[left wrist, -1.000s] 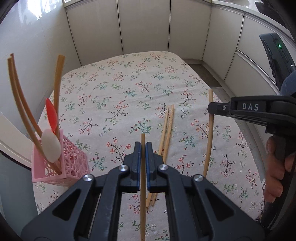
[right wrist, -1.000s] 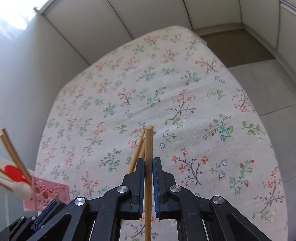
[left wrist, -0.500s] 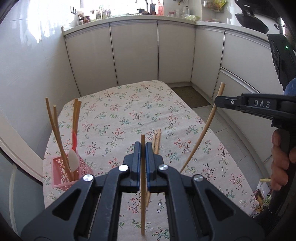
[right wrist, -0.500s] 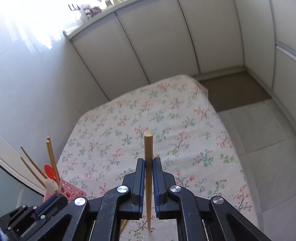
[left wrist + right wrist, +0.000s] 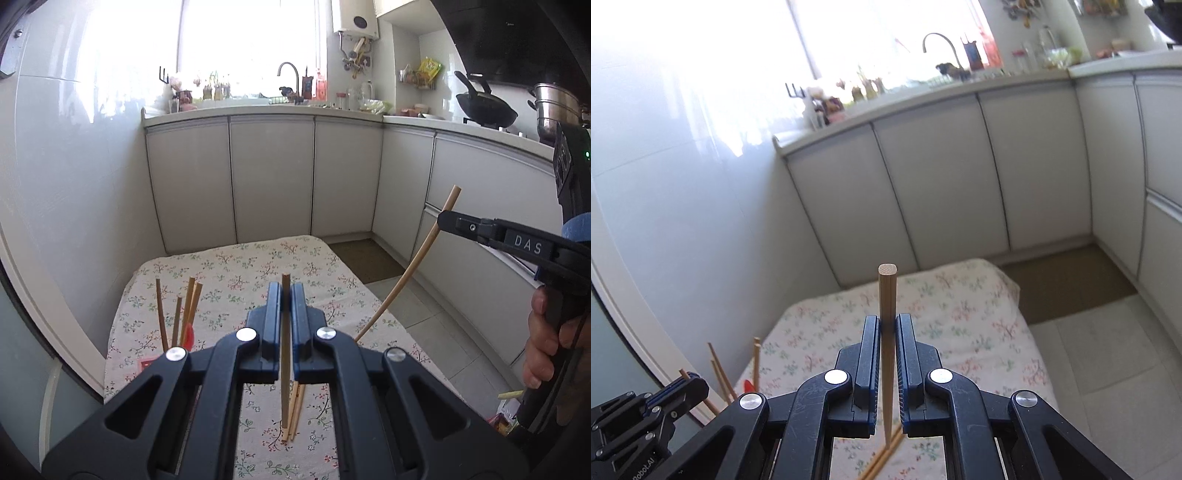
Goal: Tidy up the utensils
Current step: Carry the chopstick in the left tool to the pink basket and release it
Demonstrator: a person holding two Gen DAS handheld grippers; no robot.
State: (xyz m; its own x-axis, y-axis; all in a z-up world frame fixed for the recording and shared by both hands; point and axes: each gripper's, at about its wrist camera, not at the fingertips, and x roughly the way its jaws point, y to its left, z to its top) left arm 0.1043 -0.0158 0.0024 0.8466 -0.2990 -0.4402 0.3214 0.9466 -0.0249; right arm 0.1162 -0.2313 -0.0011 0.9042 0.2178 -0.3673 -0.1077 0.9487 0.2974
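1. Done: several chopsticks (image 5: 192,306) stand in the pink holder (image 5: 147,365).
2. In hand: left gripper (image 5: 284,295) jaws pinch one chopstick (image 5: 285,369); right gripper (image 5: 887,325) jaws pinch another chopstick (image 5: 887,295).
3. Left: loose chopsticks (image 5: 295,410) lying on the tabletop (image 5: 236,266).

Black plastic left tongs (image 5: 285,295) and right tongs (image 5: 887,325) carry blue inner pads and silver screws; "DAS" marks one arm; bare-skinned right hand (image 5: 546,343).
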